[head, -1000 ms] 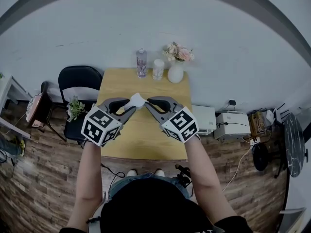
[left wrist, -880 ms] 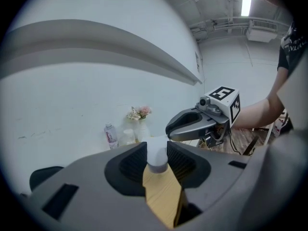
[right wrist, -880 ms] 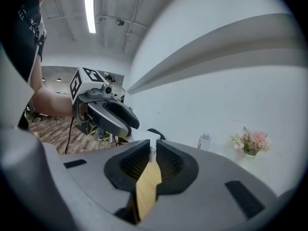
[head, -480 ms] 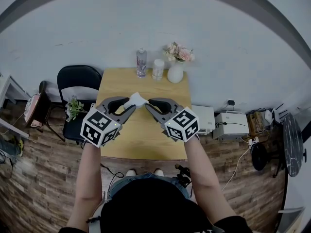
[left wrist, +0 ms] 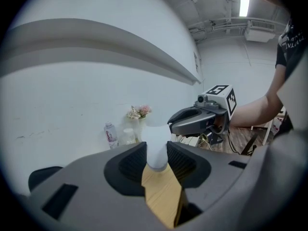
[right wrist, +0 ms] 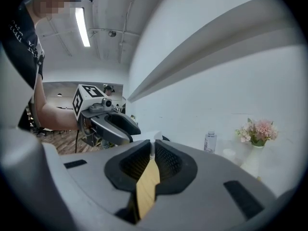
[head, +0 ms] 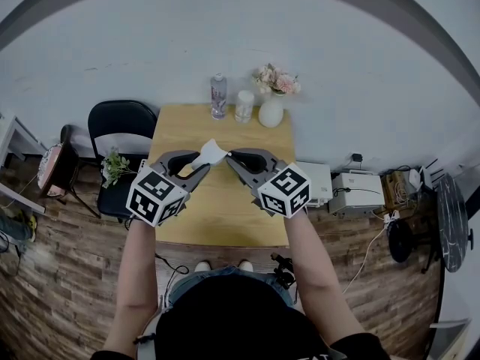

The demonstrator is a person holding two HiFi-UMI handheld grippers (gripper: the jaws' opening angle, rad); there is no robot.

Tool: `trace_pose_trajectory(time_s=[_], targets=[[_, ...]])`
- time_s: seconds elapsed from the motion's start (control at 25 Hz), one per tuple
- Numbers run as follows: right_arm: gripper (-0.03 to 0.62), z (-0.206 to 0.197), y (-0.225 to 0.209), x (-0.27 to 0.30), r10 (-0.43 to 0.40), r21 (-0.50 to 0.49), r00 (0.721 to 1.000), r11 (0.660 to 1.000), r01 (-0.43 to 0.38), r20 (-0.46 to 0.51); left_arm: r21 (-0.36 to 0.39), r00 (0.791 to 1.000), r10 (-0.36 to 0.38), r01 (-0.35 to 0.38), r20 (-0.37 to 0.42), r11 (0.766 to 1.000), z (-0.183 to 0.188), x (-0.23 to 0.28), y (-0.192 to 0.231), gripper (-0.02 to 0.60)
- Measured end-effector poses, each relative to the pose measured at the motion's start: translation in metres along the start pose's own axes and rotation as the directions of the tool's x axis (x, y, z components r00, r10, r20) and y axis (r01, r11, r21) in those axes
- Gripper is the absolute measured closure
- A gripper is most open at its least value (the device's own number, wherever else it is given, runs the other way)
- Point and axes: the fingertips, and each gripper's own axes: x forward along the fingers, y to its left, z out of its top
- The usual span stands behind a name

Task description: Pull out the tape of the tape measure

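A small white tape measure [head: 212, 154] hangs above the wooden table [head: 225, 208], and my left gripper [head: 201, 160] is shut on its case. In the left gripper view the white case [left wrist: 156, 146] sits pinched between both pads. My right gripper [head: 229, 157] meets it from the right, tip to tip. In the right gripper view its jaws [right wrist: 153, 150] are almost together on a thin white tab at the case's edge [right wrist: 150, 136]. No length of tape shows between the two grippers. The left gripper [right wrist: 113, 125] appears opposite in that view.
At the table's far edge stand a clear bottle [head: 218, 96], a white jar [head: 244, 106] and a white vase of pink flowers [head: 271, 112]. A black chair [head: 120, 130] and a small plant [head: 116, 167] are on the left. White boxes [head: 315, 182] lie on the floor to the right.
The right gripper has shifted slightly to the right and its marker cube has turned a little. The left gripper and the tape measure have hardly moved.
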Motion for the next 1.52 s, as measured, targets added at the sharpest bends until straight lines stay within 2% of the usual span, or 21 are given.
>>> trace_pose_trajectory(time_s=[0.16, 0.48, 0.68, 1.08, 1.24, 1.36, 1.52], targets=[[0.553, 0.004, -0.002, -0.003, -0.003, -0.004, 1.000, 1.000, 0.003, 0.009, 0.006, 1.000, 0.000, 0.001, -0.029, 1.000, -0.002, 0.006, -0.001, 0.442], [0.553, 0.001, -0.001, -0.008, -0.025, -0.053, 1.000, 0.998, 0.025, -0.011, 0.018, 0.987, 0.001, 0.002, -0.163, 1.000, -0.015, 0.022, -0.006, 0.443], [0.552, -0.004, -0.012, -0.015, -0.093, -0.126, 0.994, 0.988, 0.085, -0.059, 0.038, 0.981, 0.053, -0.046, -0.189, 0.998, -0.018, 0.023, 0.001, 0.445], [0.553, -0.008, -0.015, -0.024, -0.129, -0.174, 0.986, 0.979, 0.109, -0.106, 0.056, 0.979, 0.057, -0.047, -0.198, 0.997, -0.015, 0.024, -0.001, 0.445], [0.553, -0.010, -0.025, -0.034, -0.162, -0.146, 0.981, 0.979, 0.145, -0.111, 0.046, 0.975, 0.067, -0.058, -0.212, 0.997, -0.020, 0.019, 0.007, 0.445], [0.551, -0.009, -0.027, -0.041, -0.156, -0.115, 0.981, 0.983, 0.143, -0.112, 0.026, 0.976, 0.039, -0.034, -0.216, 0.999, -0.020, 0.014, 0.008, 0.445], [0.551, -0.013, -0.032, -0.041, -0.184, -0.100, 0.973, 0.980, 0.171, -0.138, 0.029, 0.962, 0.061, -0.055, -0.266, 0.998, -0.023, 0.013, 0.014, 0.445]])
